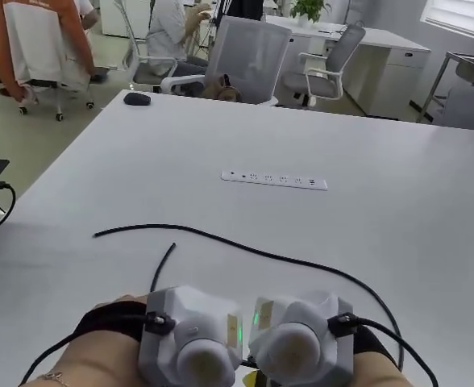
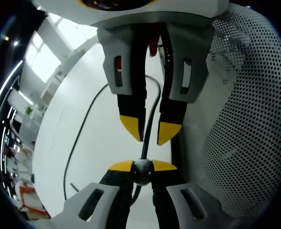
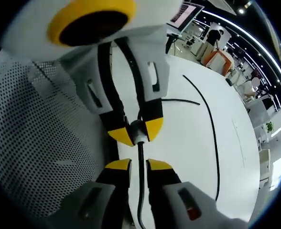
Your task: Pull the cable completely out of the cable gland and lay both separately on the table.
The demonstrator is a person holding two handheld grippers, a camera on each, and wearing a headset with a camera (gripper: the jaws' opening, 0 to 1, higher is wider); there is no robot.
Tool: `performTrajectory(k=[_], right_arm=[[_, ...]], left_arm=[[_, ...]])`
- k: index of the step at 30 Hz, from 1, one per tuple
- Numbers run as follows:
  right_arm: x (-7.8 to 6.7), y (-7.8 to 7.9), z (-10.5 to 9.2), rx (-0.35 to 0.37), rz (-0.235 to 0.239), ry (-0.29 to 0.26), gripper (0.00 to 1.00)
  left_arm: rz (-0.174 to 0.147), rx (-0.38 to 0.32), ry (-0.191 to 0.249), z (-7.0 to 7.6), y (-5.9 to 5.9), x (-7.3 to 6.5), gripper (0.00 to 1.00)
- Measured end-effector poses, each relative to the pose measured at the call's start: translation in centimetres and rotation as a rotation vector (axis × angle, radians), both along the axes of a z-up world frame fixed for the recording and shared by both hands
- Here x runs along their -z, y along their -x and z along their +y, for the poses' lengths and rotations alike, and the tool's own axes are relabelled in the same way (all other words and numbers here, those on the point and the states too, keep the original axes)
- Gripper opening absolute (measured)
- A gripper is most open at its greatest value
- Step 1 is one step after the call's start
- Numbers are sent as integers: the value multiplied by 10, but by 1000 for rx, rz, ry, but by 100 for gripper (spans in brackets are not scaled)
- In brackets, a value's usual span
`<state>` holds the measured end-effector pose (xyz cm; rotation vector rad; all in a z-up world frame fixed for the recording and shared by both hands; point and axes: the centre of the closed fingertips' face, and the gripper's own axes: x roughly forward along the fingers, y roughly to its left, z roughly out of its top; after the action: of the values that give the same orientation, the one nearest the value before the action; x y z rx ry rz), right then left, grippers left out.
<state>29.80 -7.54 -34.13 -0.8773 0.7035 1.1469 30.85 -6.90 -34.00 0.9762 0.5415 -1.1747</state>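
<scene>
The left gripper (image 2: 142, 167) is clamping the gland (image 2: 142, 171). Its yellow-tipped fingers are pressing on the small grey body from both sides. The right gripper (image 3: 138, 166) is facing it tip to tip, just beside the gland. Its fingers are standing narrowly apart with the cable (image 3: 140, 174) running between them, and a sliver of gap is showing on each side of the black cord, so they are not squeezing it.

The cable is entering the gland right at the left fingers, so it is not yet out. Gland and cable are both being held above the counter (image 1: 382, 218), at its near edge.

In the head view the two grippers are sitting close together at the bottom, almost touching. From there the rest of the cable is lying on the counter, sweeping in a long curve out to the left and ending in a free tip. A second short black end is lying near the grippers, pointing away from them.

Farther back, a white power strip (image 1: 274, 180) is lying flat on the counter, well apart from the cable, and a dark mouse (image 1: 137, 98) is resting at the far edge. Grey office chairs (image 1: 249, 56) are standing behind the counter.

In both gripper views a white perforated surface (image 2: 245, 119) is showing beside the fingers.
</scene>
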Motion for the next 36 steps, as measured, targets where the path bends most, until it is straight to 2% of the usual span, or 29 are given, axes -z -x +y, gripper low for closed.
performTrajectory(k=[3, 6, 12, 14, 20, 24, 27, 29, 33, 36], right_arm=[[1, -1, -2, 4, 2, 8, 10], [2, -1, -4, 5, 3, 10, 3], [3, -4, -7, 46, 21, 1, 3], [6, -6, -14, 69, 18, 33, 3], [15, -13, -40, 172, 39, 116, 4], [20, -14, -54, 221, 60, 158, 5], [21, -13, -57, 231, 67, 170, 5], [22, -8, -51, 195, 80, 160, 6], [12, -1, -19, 105, 72, 41, 18], [10, 1, -12, 63, 60, 31, 18]], left_arm=[[-4, 11, 9, -3, 1, -2, 15], [-5, 17, 12, -4, 2, -2, 15], [-5, 8, 22, -4, 1, -4, 15], [-12, -1, 11, -1, -1, -3, 15], [-7, -18, 7, 3, -3, -2, 15], [-6, -20, 3, 3, -3, -1, 15], [-4, -19, 3, 3, -2, -1, 15], [-7, -16, -8, 4, -2, 0, 15], [-4, -10, -3, 2, -1, 0, 15], [-7, -3, 0, 1, 0, 0, 15]])
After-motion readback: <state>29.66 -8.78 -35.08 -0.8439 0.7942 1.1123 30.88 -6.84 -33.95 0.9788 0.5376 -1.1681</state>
